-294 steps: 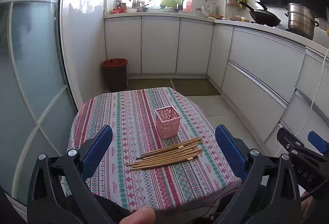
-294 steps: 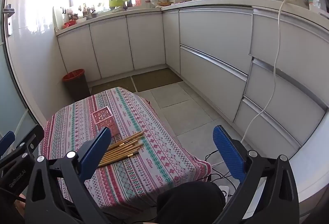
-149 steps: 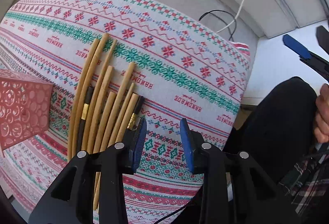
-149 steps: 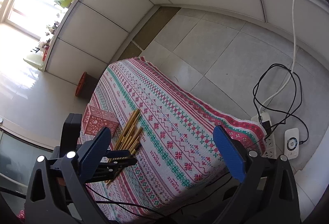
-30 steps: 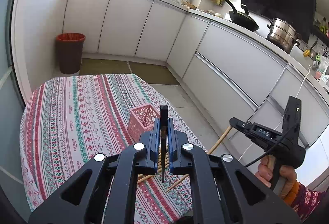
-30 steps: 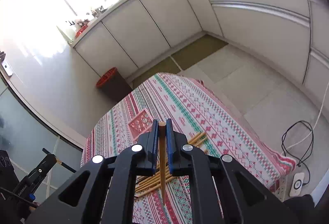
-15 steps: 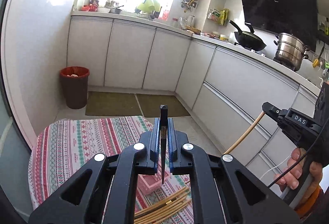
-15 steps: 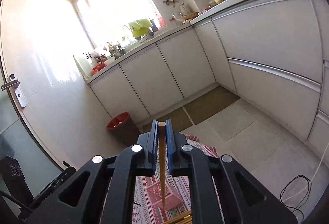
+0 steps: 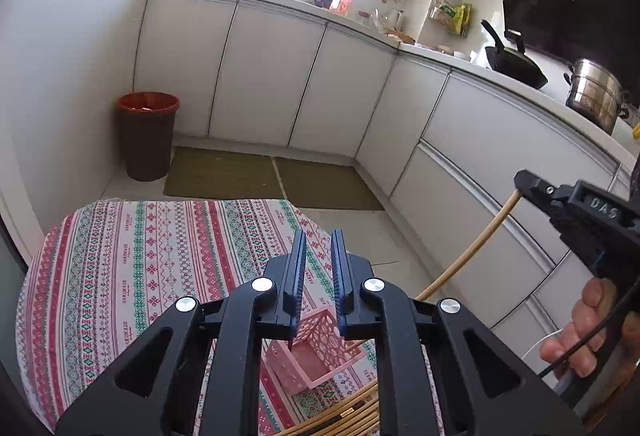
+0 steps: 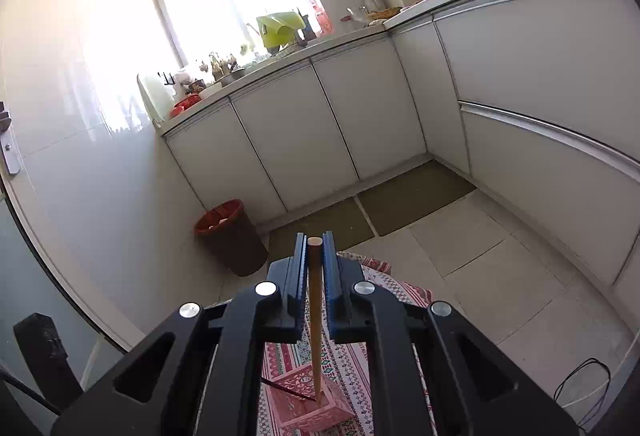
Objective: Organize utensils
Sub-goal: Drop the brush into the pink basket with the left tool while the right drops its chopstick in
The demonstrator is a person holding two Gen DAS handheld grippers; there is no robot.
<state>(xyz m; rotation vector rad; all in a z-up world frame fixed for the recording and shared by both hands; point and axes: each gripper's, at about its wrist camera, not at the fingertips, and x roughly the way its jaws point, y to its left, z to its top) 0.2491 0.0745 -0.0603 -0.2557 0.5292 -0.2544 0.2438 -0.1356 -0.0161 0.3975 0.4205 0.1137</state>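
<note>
My left gripper (image 9: 319, 236) hangs over the pink lattice basket (image 9: 320, 352); its jaws are opening, a narrow gap with nothing between them. A dark chopstick (image 10: 286, 390) leans inside the pink basket (image 10: 320, 410). My right gripper (image 10: 315, 239) is shut on a bamboo chopstick (image 10: 315, 316) that hangs almost upright, its lower tip inside the basket. In the left wrist view the right gripper (image 9: 524, 183) comes in from the right, and its chopstick (image 9: 472, 248) slants down toward the basket. Several more bamboo chopsticks (image 9: 348, 416) lie on the striped tablecloth (image 9: 120, 276) in front of the basket.
A brown bin with a red liner (image 9: 147, 135) stands on the floor beyond the table, beside two dark floor mats (image 9: 276, 175). White cabinets run along the back and right walls. A wok (image 9: 516, 69) and a steel pot (image 9: 594, 97) sit on the counter. A person's hand (image 9: 580, 336) holds the right gripper.
The dark chopstick has left my left gripper, whose jaws have parted, and now rests in the basket. Both grippers moved over the basket; the right one's chopstick tip now reaches into it.
</note>
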